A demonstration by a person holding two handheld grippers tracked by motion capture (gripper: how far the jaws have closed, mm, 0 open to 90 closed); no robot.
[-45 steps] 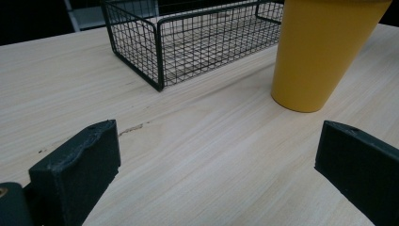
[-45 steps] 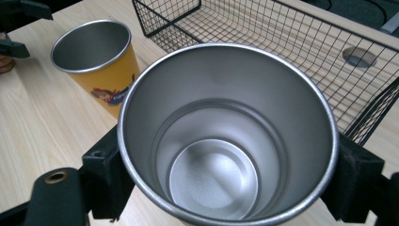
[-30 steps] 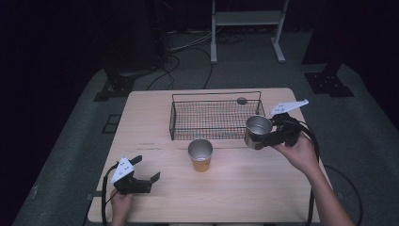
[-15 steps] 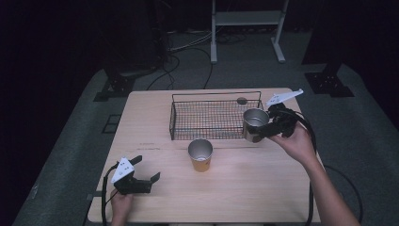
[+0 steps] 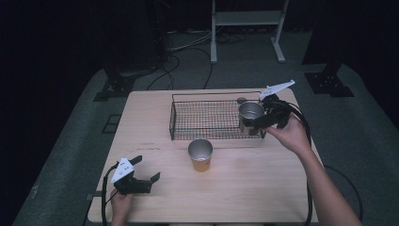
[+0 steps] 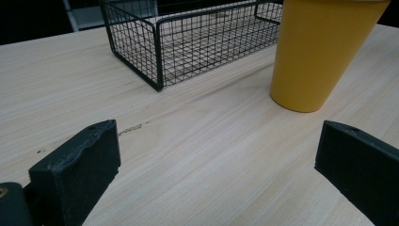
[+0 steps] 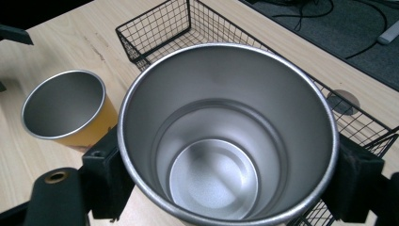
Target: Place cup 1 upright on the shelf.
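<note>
A steel cup (image 5: 251, 112) hangs upright over the right end of the black wire basket (image 5: 207, 95), with my right gripper (image 5: 248, 123) shut on its sides. In the right gripper view the cup (image 7: 226, 141) is empty, and the black pads (image 7: 106, 179) press on both sides of its wall. A yellow cup (image 5: 200, 154) with a steel lining stands on the table in front of the basket. My left gripper (image 5: 141, 181) rests open near the table's front left corner. In the left gripper view its jaws (image 6: 219, 174) stand wide apart with bare wood between them, the yellow cup (image 6: 320, 52) ahead.
The light wooden table (image 5: 244, 188) has a round dark cable hole (image 5: 241, 100) just behind the basket's right end. The basket (image 7: 160, 28) is empty. A white metal stand (image 5: 244, 19) and cables lie on the dark floor beyond the table.
My right gripper has lifted the steel cup and carried it away from me, from beside the basket's front right corner to above its right end. The left gripper has kept still.
</note>
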